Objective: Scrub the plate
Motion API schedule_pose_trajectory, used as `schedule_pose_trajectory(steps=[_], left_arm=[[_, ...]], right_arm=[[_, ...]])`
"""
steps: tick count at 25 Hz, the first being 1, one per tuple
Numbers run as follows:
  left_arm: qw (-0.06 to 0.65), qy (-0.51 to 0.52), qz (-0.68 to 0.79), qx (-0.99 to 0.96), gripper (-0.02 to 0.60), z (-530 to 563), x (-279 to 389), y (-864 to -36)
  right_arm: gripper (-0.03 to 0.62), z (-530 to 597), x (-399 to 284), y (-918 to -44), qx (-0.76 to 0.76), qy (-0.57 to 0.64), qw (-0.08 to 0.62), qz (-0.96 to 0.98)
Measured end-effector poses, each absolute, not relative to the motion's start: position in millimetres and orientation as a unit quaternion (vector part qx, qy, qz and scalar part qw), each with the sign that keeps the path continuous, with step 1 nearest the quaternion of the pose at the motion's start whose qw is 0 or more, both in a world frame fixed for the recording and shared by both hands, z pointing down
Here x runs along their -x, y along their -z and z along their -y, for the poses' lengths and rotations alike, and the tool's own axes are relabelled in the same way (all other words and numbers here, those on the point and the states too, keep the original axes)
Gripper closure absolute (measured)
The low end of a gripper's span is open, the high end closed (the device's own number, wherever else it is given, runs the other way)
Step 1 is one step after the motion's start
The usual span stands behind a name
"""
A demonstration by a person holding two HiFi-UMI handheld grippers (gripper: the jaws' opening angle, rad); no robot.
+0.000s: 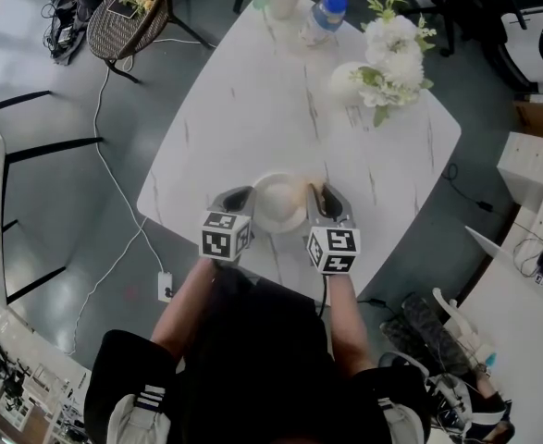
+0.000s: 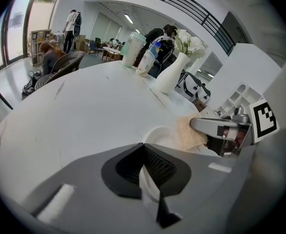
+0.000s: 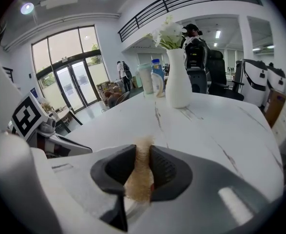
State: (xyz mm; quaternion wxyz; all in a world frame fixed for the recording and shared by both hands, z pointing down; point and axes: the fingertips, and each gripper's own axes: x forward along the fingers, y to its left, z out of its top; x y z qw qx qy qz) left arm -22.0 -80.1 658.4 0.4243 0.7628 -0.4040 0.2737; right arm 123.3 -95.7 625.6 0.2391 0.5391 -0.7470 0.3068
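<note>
low in the centre of the head view, the plate (image 1: 278, 203) lies on the white table (image 1: 243, 109). the left gripper (image 1: 240, 196) is clamped on its left rim. the right gripper (image 1: 321, 195) pinches a tan sponge (image 3: 140, 175) at the plate's right edge.

Person's wearing a black top (image 1: 252, 340) and black bottoms (image 1: 123, 359) showing white stripes (image 1: 148, 401). The left gripper (image 1: 243, 195) and right gripper (image 1: 319, 194) are sporting grey shells, black ribbed pads and black-and-white marker cubes (image 1: 226, 236).

No writing is legible anywhere. The bottle (image 1: 327, 15), far beyond the left tongs (image 1: 243, 195) and right tongs (image 1: 317, 195), has a label too small to read.
</note>
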Motion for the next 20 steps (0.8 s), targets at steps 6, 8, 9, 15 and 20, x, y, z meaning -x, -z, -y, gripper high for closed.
schedule_pose_trajectory(steps=[6, 8, 9, 15, 20], left_arm=[[0.432, -0.256, 0.406, -0.763, 0.575, 82, 22, -656], [0.437, -0.249, 0.407, -0.762, 0.575, 82, 21, -655], [0.439, -0.247, 0.407, -0.762, 0.575, 83, 21, -655], [0.443, -0.243, 0.406, -0.761, 0.575, 81, 19, -655], [0.444, -0.239, 0.408, -0.761, 0.575, 80, 17, -654]], right_arm=[[0.503, 96, -117, -619, -0.535, -0.304, 0.237, 0.752], [0.503, 98, -112, -611, -0.532, -0.3, 0.229, 0.758], [0.503, 98, -108, -606, -0.53, -0.297, 0.225, 0.762], [0.503, 93, -83, -598, -0.506, -0.292, 0.221, 0.781], [0.503, 89, -68, -600, -0.49, -0.294, 0.221, 0.79]])
